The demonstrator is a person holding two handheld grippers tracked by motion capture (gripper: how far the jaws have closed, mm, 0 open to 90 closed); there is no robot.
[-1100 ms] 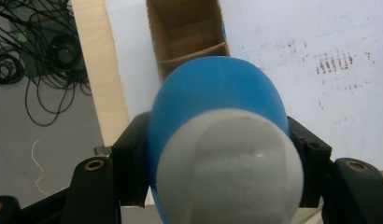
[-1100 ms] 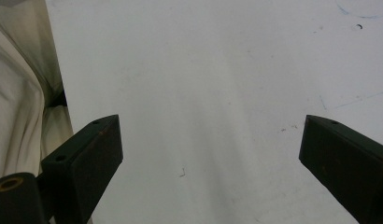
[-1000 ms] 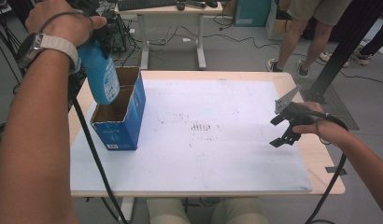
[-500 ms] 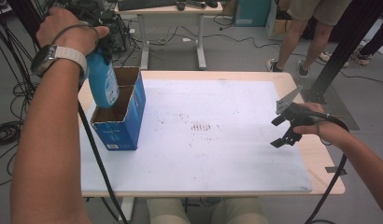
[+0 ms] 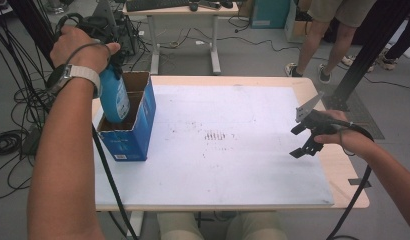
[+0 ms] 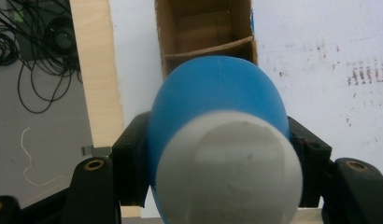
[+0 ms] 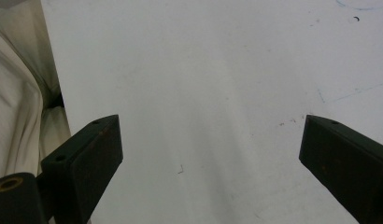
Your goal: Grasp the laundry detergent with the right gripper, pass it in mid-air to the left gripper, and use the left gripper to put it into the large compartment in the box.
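Note:
A blue bottle [image 5: 114, 97] with a white cap [image 6: 227, 170] hangs upright, its lower end inside the near compartment of a blue cardboard box [image 5: 130, 137] at the table's left. My left gripper [image 6: 217, 154] is shut on the bottle's upper part, both black pads pressing its sides. In the left gripper view the box [image 6: 203, 28] shows its brown inside and a cardboard divider below the bottle. My right gripper [image 5: 304, 141] hovers over the white mat [image 5: 228, 150] at the table's right, jaws wide open with nothing between them; its own view [image 7: 210, 154] shows bare mat.
The wooden table [image 5: 343, 180] carries the white mat with dark smudges [image 5: 215, 135] at its middle. Cables [image 5: 13, 140] lie on the floor at left. A second desk [image 5: 183, 10] and a standing person's legs [image 5: 323, 45] are behind the table.
My left gripper has gone down with the bottle, whose lower end now sits inside the box's near compartment. The right gripper has kept still.

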